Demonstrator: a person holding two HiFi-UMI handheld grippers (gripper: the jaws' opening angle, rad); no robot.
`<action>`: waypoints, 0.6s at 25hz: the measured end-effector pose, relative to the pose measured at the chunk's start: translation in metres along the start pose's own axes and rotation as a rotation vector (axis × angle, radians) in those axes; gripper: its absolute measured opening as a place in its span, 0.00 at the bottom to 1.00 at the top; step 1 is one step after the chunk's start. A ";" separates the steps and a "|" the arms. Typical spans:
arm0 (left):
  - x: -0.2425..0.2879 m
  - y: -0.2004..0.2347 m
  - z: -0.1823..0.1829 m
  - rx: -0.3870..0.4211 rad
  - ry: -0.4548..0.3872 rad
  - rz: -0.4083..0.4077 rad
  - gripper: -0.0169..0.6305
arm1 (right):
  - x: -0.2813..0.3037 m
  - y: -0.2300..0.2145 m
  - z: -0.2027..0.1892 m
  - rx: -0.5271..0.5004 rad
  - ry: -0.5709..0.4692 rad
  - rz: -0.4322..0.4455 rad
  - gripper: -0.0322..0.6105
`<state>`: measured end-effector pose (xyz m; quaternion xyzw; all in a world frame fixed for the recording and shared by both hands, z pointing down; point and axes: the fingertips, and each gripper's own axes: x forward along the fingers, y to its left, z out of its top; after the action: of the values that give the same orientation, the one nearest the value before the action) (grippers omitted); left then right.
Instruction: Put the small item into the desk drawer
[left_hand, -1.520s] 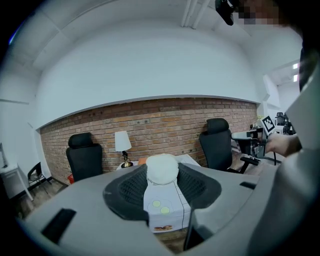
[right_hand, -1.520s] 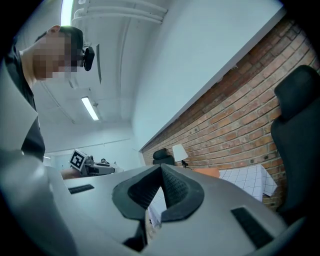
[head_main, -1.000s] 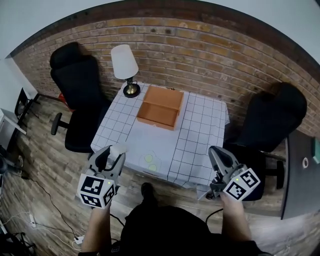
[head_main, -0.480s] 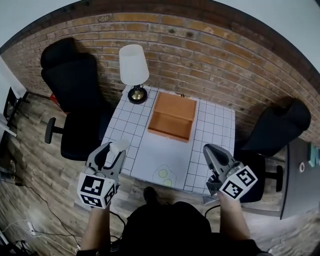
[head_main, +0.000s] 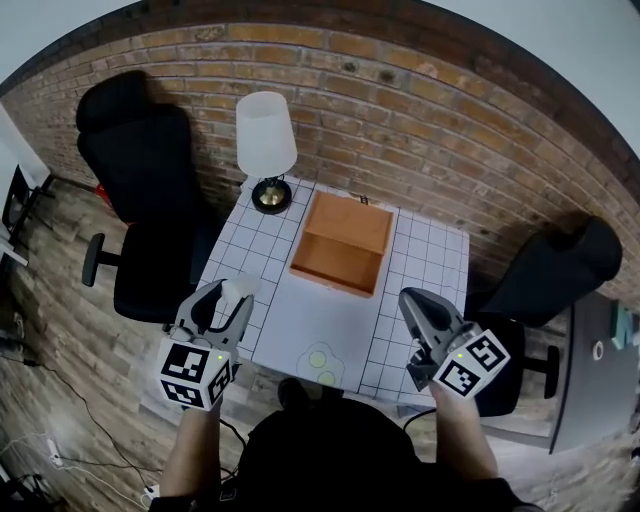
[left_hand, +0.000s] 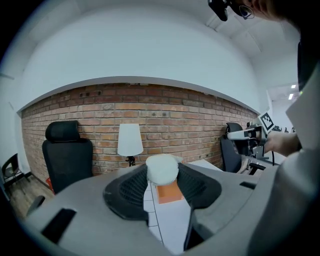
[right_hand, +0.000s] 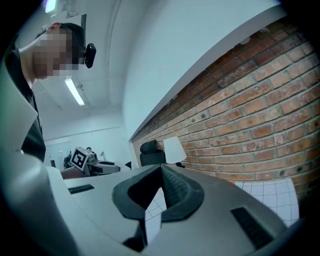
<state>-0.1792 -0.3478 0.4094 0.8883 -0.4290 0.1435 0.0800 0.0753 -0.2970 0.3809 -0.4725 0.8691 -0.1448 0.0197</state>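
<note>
Brick wall (head_main: 400, 130), gridded table (head_main: 432, 252) centre; left gripper (head_main: 230, 298) at lower left clamps white small item (left_hand: 162, 168); right gripper (head_main: 416, 304) closed, empty.

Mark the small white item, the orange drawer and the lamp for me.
small white item (left_hand: 162, 169): left gripper view, its rounded front.
orange drawer (head_main: 337, 262): head view, bare inside surface.
lamp (head_main: 266, 134): head view, middle of the shade.

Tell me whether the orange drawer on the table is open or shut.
Open. In the head view the orange drawer shows its hollow inside from above, nothing visible in it.
</note>
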 end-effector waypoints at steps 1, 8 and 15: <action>0.005 -0.004 0.004 0.000 -0.003 -0.001 0.32 | -0.001 -0.006 0.002 0.001 -0.004 0.006 0.05; 0.048 -0.041 0.019 0.018 0.035 -0.003 0.32 | -0.016 -0.053 -0.003 0.005 0.001 0.018 0.05; 0.087 -0.073 0.027 0.040 0.058 -0.029 0.32 | -0.026 -0.091 -0.012 0.025 0.024 0.012 0.05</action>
<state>-0.0655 -0.3740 0.4110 0.8913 -0.4106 0.1766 0.0767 0.1617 -0.3195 0.4148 -0.4655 0.8701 -0.1611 0.0160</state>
